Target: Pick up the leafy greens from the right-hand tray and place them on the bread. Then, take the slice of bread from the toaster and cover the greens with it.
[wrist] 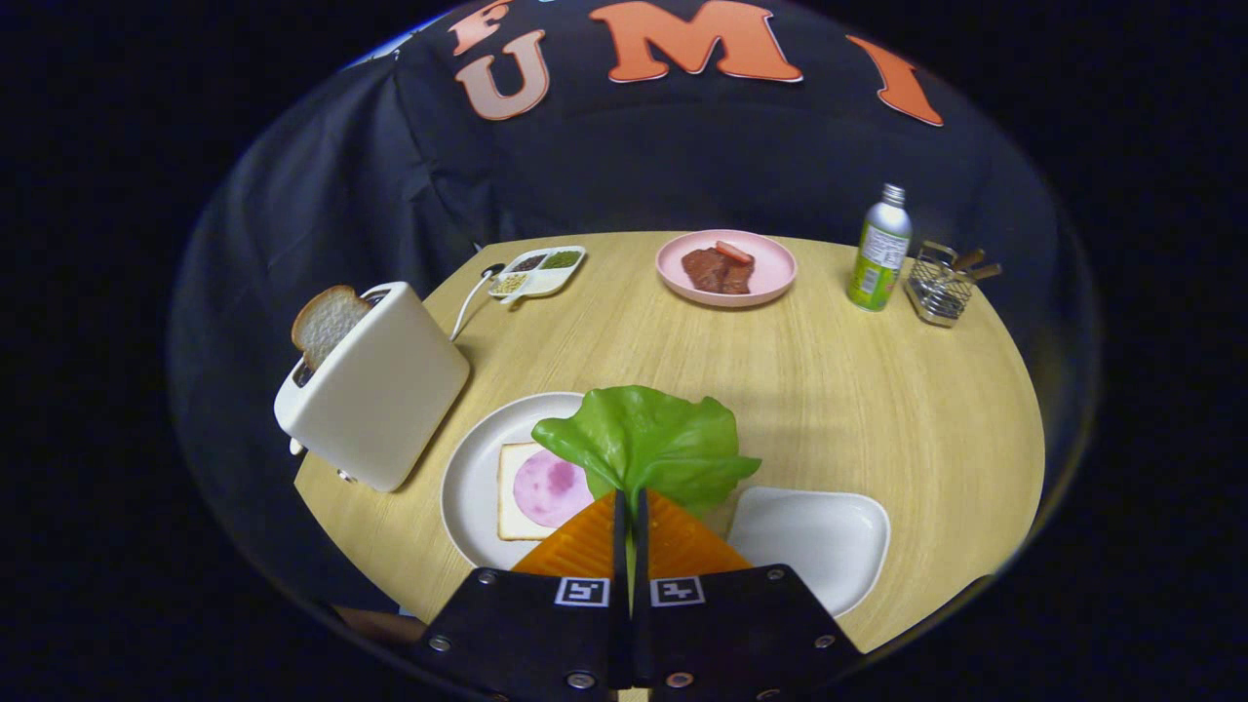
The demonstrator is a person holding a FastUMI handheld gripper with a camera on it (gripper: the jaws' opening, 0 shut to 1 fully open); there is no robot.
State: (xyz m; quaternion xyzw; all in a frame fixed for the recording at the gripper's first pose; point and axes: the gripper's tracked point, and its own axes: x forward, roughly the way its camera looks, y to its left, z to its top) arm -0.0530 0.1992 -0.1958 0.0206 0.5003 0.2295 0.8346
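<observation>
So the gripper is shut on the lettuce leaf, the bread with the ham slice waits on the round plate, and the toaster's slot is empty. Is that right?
Not quite: the toaster is not empty; a slice of bread sticks out of its slot, as the gripper view shows. The rest holds: the gripper is shut on the lettuce leaf, and the bread with the ham slice waits on the round plate.

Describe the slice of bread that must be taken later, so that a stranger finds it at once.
Start at the white toaster standing on the wooden table, beside the round plate. The bread slice sticks up from its slot. Unlike the flat slice on the plate, it stands upright and bare.
</observation>
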